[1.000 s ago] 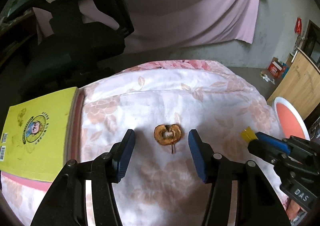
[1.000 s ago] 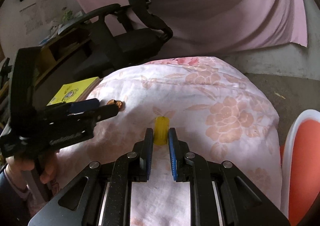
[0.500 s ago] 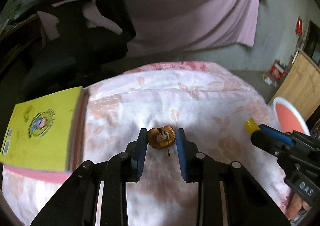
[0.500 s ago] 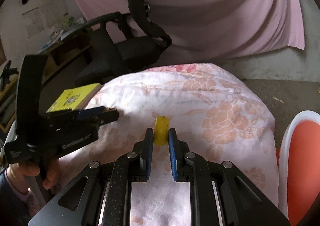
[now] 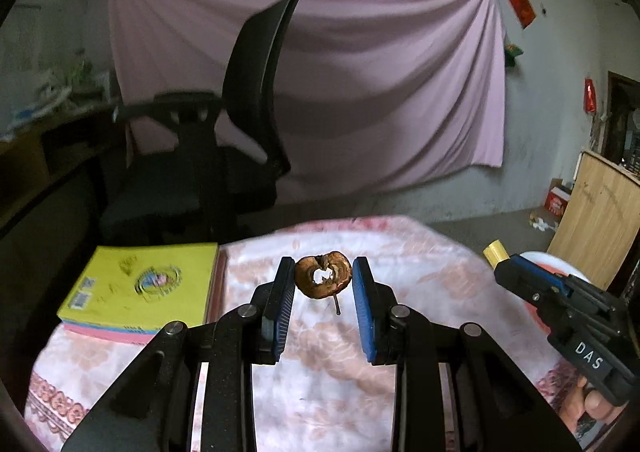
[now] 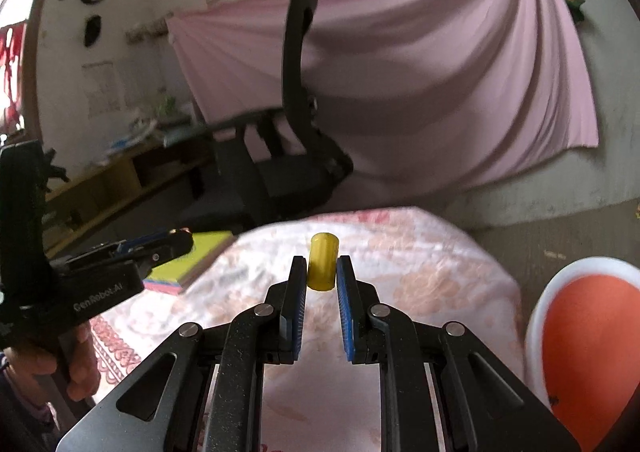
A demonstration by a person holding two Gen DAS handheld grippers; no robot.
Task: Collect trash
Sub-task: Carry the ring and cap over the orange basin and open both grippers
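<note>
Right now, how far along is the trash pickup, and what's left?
Both pieces are picked up and clear of the floral quilt: the left gripper pinches the brown dried fruit slice, and the right gripper clamps the yellow cylinder. Left: dropping both somewhere. An orange bin with a white rim sits right of the quilt, a likely destination. No other trash shows.

A book lies on the left edge of the bed. Behind the bed stands an office chair, with a cloth hung on the wall behind it. A bin sits on the floor right of the bed.
</note>
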